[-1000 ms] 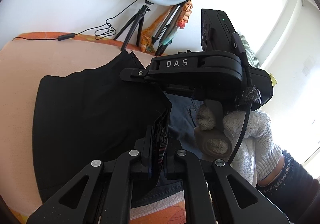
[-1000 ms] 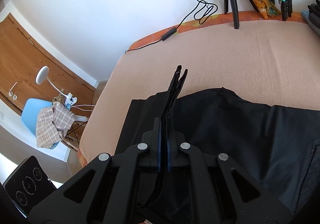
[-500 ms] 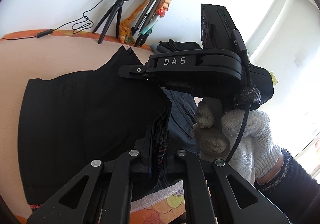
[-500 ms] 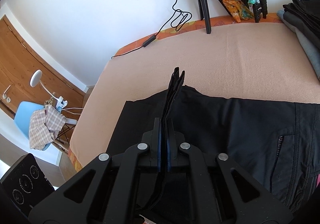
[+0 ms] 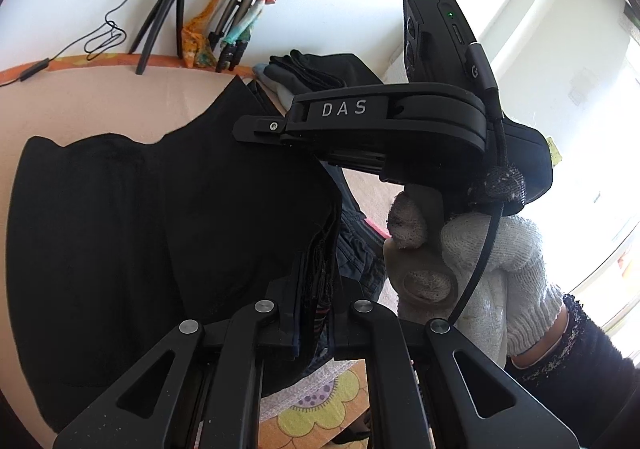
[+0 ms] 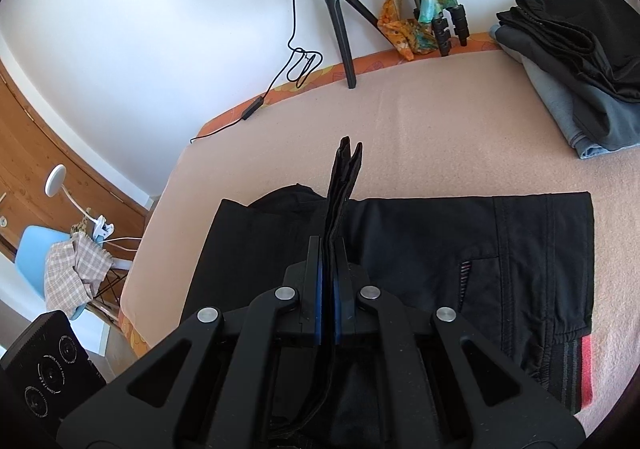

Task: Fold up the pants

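Note:
Black pants (image 6: 460,245) lie partly folded on a peach blanket (image 6: 440,137); the waistband with a red stripe (image 6: 585,369) lies at the right. My right gripper (image 6: 329,281) is shut on a raised fold of the pants' edge, which sticks up between the blue pads. My left gripper (image 5: 318,289) is shut on layered pants fabric (image 5: 160,233) and holds it above the blanket. The right gripper's body marked DAS (image 5: 380,121), held in a white-gloved hand (image 5: 480,257), shows just ahead in the left wrist view.
A stack of folded dark and grey clothes (image 6: 576,61) sits at the blanket's far right. A ring light on a tripod (image 6: 336,9) and a cable (image 6: 280,69) stand at the far edge by the wall. A blue chair (image 6: 44,261) stands left of the bed.
Both grippers have carried the held fold across the pants toward the waistband end. The waistband with its red stripe and the clothes stack have come into the right wrist view.

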Motion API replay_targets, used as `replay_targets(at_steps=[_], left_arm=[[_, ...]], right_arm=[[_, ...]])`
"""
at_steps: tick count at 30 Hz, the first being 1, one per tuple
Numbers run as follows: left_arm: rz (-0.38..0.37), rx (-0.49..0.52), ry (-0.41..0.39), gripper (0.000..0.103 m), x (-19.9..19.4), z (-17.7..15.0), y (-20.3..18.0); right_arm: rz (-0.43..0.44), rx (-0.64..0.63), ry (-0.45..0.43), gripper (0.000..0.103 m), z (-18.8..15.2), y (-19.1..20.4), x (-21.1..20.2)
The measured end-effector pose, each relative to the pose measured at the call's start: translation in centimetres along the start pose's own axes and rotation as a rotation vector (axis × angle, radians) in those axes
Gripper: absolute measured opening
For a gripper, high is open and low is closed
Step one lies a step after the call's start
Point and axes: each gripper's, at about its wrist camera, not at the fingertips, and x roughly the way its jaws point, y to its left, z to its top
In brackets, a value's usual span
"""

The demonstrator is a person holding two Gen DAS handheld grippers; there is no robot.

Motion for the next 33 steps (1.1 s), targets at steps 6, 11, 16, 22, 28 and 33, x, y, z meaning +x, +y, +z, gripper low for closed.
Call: replay_targets(at_steps=[6,11,16,22,28,33], left_arm=[[-0.053,0.004,0.056,0.021,-1.1,0.2,-0.5],[0.006,-0.005,-0.063,0.024,-5.4,1.2,1.8],[0.167,-0.073,-0.103,0.024,-6.8,0.9,6.6],[0.269,-0.102,-0.060,0.024,-6.6,-0.9,9.3],[0.295,-0.085,-0.008,0.024,-5.8,-2.3,9.8],[0.313,-0.080,0.019,0.024,-5.4,-2.8,9.7]], right_arm=[[-0.018,0.036,-0.013,0.005,0.1,-2.7,-1.1],[-0.030,0.063,-0.022,0.005,0.0,-4.7,-2.0],[-0.033,0.117,0.008,0.005,-0.1,-7.1,-1.6],[-0.096,0.111,0.021,0.005,-0.6,-8.4,-1.1],[-0.139,0.107,0.023,0.005,-0.5,-9.4,-0.7],[-0.176,0.091,0.049,0.005,-0.9,-9.7,0.4]])
